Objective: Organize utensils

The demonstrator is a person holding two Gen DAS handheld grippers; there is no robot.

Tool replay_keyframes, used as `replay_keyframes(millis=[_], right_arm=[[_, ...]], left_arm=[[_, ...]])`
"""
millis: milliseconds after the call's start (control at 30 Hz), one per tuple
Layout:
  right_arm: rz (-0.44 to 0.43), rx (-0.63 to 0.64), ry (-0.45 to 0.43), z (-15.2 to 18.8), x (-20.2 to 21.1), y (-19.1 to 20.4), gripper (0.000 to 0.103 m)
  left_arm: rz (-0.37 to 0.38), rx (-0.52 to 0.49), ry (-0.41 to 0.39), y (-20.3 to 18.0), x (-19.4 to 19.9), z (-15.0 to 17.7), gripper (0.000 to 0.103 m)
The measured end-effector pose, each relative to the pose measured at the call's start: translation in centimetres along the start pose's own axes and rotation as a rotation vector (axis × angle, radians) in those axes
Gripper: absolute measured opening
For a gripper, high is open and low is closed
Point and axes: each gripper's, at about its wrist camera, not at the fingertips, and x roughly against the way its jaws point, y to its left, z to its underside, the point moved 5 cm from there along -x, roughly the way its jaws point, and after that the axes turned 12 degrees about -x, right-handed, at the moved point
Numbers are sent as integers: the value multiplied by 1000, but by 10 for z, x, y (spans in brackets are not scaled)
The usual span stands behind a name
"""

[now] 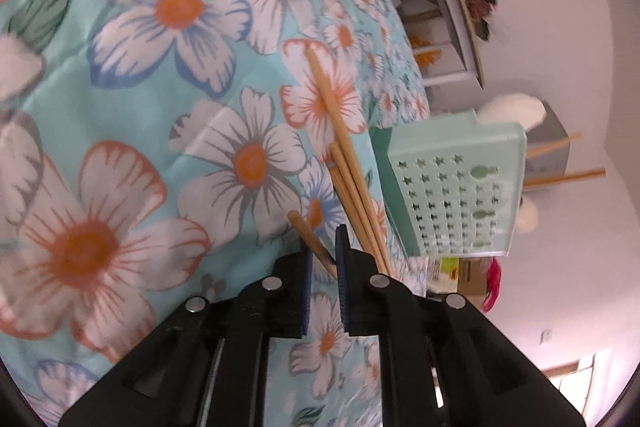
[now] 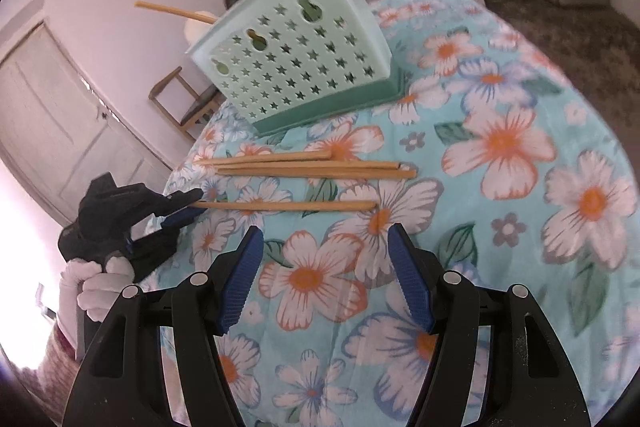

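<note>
The left claw [image 1: 323, 259] is clamped on the near end of one light wooden chopstick [image 2: 288, 205] lying on the flowered turquoise counter [image 2: 520, 147], three more chopsticks [image 2: 316, 165] lie just beyond beside the mint-green perforated plastic utensil holder [image 2: 296, 67], while the right claw [image 2: 324, 275] hovers apart, empty.

My left tongs [image 1: 323, 259] are nearly closed, their blue pads pinching the end of one chopstick [image 1: 310, 237], and they point downward at a slant. Seen from the right wrist camera, they reach in from the left edge, carried by a white-gloved hand [image 2: 98, 283] wrapped around the handle, with a knitted sleeve [image 2: 56, 351] just below it. My right tongs [image 2: 325, 281] stand wide apart with nothing between the pads, tilted down over the flowered counter [image 2: 500, 147], well apart from the left ones.
</note>
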Motion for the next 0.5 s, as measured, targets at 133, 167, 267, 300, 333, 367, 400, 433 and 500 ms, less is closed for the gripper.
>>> replay_keyframes(millis=[133,167,267,300,333,367,400,433,500], right_arm=[[20,72,-44,-5,12,15,58],[27,93,-53,-7,14,18,57],[45,184,-84,-12,19,33,54],[51,230,-95,-14,21,41,54],[57,272,-105,-16,22,47,53],[63,311,-112,-18,22,51,53],[69,356,-116,-20,21,58,53],[77,410,-119,-22,20,64,53],[99,506,-138,-26,17,74,53]], left_arm=[[-20,-73,-18,-2,9,-3,11],[-24,-86,-22,-1,11,-4,11],[-43,-127,-36,2,17,-7,12],[-53,-149,-42,2,20,-8,12],[-65,-166,-48,2,22,-9,13],[-73,-179,-52,2,23,-8,13],[-81,-196,-56,1,25,-8,13],[-92,-215,-60,1,25,-8,14],[-101,-231,-65,3,28,-6,14]])
